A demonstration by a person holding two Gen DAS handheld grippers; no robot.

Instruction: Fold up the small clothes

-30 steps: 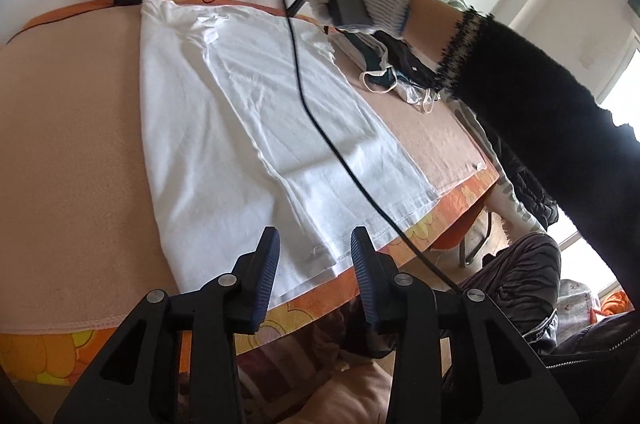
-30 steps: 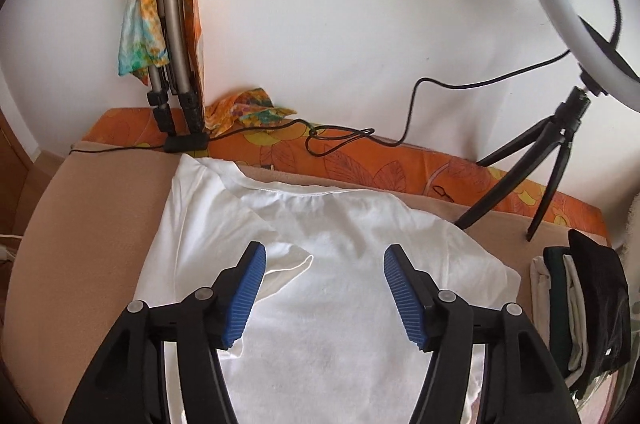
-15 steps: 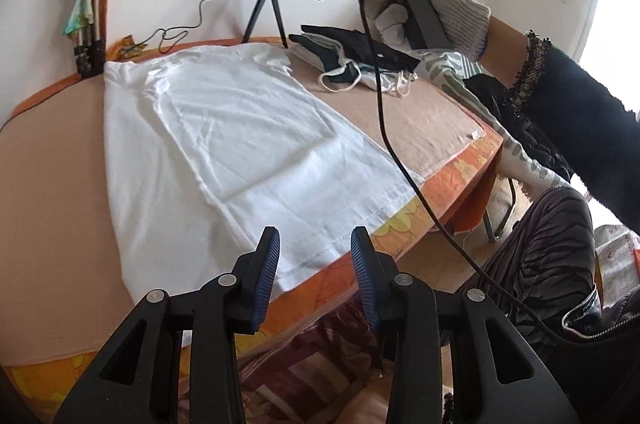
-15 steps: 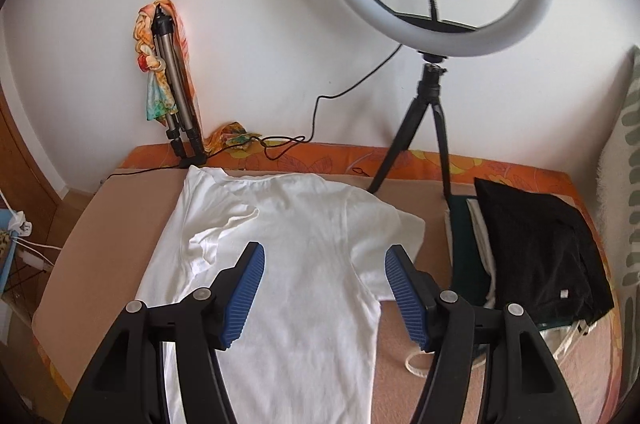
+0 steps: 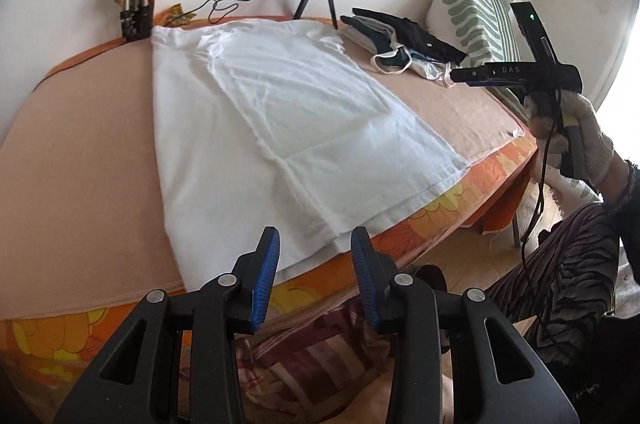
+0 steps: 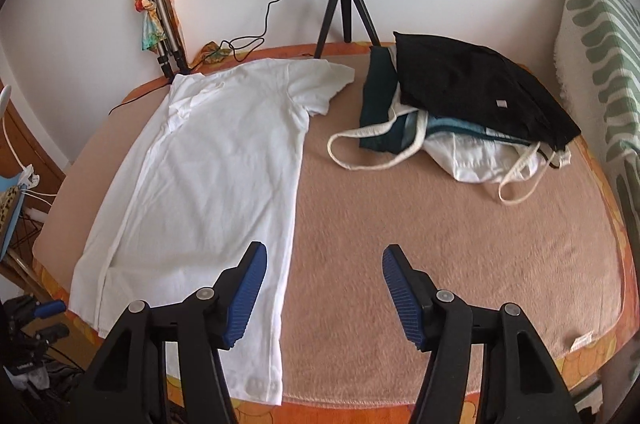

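A white T-shirt (image 5: 280,128) lies flat on the tan cloth of the table, its left side folded inward, collar toward the wall, hem at the near edge. It also shows in the right wrist view (image 6: 208,184). My left gripper (image 5: 314,256) is open and empty, held just off the near edge at the hem. My right gripper (image 6: 322,278) is open wide and empty, above the table near the shirt's right edge. The right gripper's body (image 5: 520,74) shows in a gloved hand at the right of the left wrist view.
A pile of dark and white clothes (image 6: 460,104) lies at the back right. A ring light on a tripod (image 6: 344,4) and a folded tripod (image 6: 164,28) stand at the wall, with a cable between. A green-patterned cushion (image 6: 600,44) stands at the right.
Both grippers have pulled back from the shirt toward the near edge. The right gripper moved from over the shirt's collar area to the right front. Both stayed open.
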